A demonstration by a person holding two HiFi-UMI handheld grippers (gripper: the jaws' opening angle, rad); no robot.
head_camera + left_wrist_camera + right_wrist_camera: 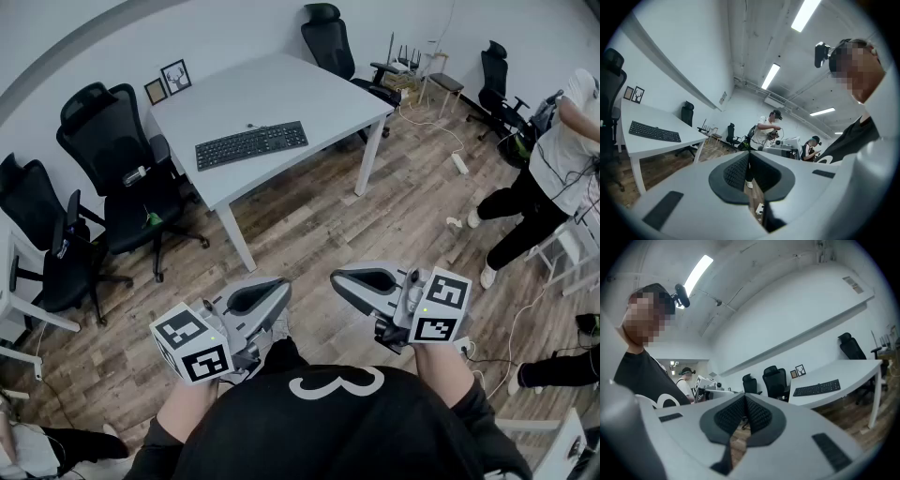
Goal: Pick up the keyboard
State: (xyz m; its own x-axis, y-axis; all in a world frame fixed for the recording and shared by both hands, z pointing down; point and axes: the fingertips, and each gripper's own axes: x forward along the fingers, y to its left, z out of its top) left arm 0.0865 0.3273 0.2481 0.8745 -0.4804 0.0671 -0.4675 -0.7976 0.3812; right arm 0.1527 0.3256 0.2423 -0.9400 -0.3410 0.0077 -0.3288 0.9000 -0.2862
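Keyboard (pixel 251 144): black, lay flat on the white table (pixel 309 94), nearer the table's left end, with nothing touching it.
Left gripper (pixel 281 289): jaws pressed together with nothing between them; held level close to the person's torso, above the wooden floor (pixel 309 225).
Right gripper (pixel 339 278): jaws likewise closed on nothing, level, just beside the left gripper with their tips turned toward each other.
Keyboard against the grippers: well apart from both, across a stretch of floor; in the head view it sat above and to the left of them.
Left gripper view: the keyboard appeared far left of the closed jaws.
Right gripper view: the keyboard appeared to the right of the closed jaws.
Surroundings: black office chairs (pixel 117 159) stood left of the table, and two small picture frames (pixel 175 76) leaned at its far corner.
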